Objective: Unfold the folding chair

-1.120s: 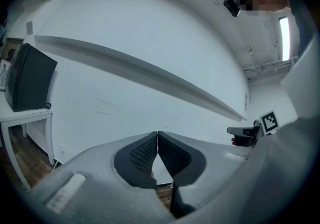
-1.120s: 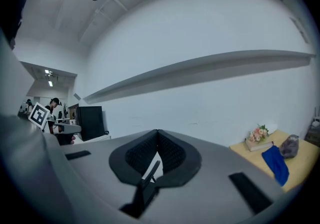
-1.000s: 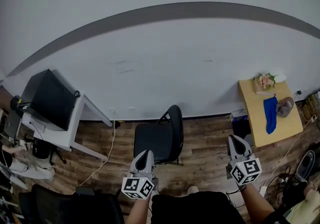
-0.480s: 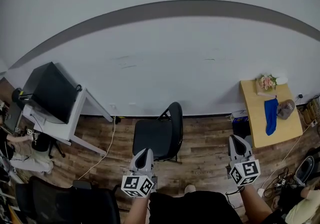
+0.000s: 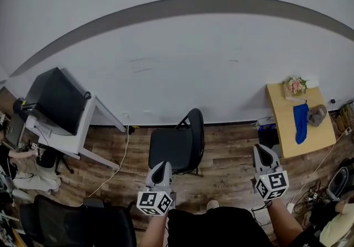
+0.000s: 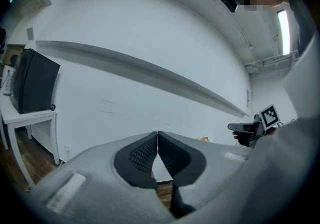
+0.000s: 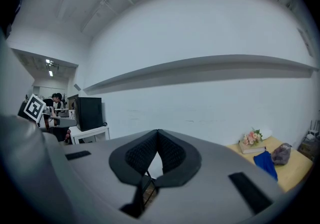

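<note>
Folding chair sits just ahead of my left gripper, and the seat looks flat already imo. Both grippers are clenched shut on nothing, w/ the right gripper off to the chair's right. Risk: nudging w/ closed tips could skid it on the wood floor or tip it wall-ward. White cable left of the chair might snag a leg. Desk further left and wooden table to the right are both well apart.

The chair stands against the wall, desk left, table right
</note>
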Motion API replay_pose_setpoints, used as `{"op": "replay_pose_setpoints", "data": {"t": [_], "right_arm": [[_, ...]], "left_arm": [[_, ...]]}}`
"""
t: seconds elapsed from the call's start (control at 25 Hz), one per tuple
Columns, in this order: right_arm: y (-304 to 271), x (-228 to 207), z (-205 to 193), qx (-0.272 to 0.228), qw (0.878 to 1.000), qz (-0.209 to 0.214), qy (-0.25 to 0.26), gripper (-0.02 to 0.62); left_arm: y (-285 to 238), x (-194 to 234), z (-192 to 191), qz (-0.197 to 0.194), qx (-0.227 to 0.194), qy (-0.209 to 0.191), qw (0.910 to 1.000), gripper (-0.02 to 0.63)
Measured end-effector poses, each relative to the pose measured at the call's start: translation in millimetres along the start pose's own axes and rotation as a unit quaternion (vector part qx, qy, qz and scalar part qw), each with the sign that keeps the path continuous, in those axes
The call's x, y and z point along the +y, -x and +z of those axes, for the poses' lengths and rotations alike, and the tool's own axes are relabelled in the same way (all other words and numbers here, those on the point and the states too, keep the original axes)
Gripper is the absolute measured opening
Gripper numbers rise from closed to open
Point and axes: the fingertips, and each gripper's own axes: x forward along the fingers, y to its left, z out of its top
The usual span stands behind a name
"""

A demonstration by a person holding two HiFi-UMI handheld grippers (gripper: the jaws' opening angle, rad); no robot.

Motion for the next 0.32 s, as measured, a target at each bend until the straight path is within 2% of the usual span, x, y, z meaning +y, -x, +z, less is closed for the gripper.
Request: {"op": "replay_pose_setpoints", "data": {"t": [0.32], "right_arm": [[2.2, 8.4, -0.5, 0.0, 1.0, 0.003, 0.0, 0.0]], "left_arm": [[-1.1, 0.0, -6.2, -0.006, 0.008, -0.002, 1.0, 0.015]]}}
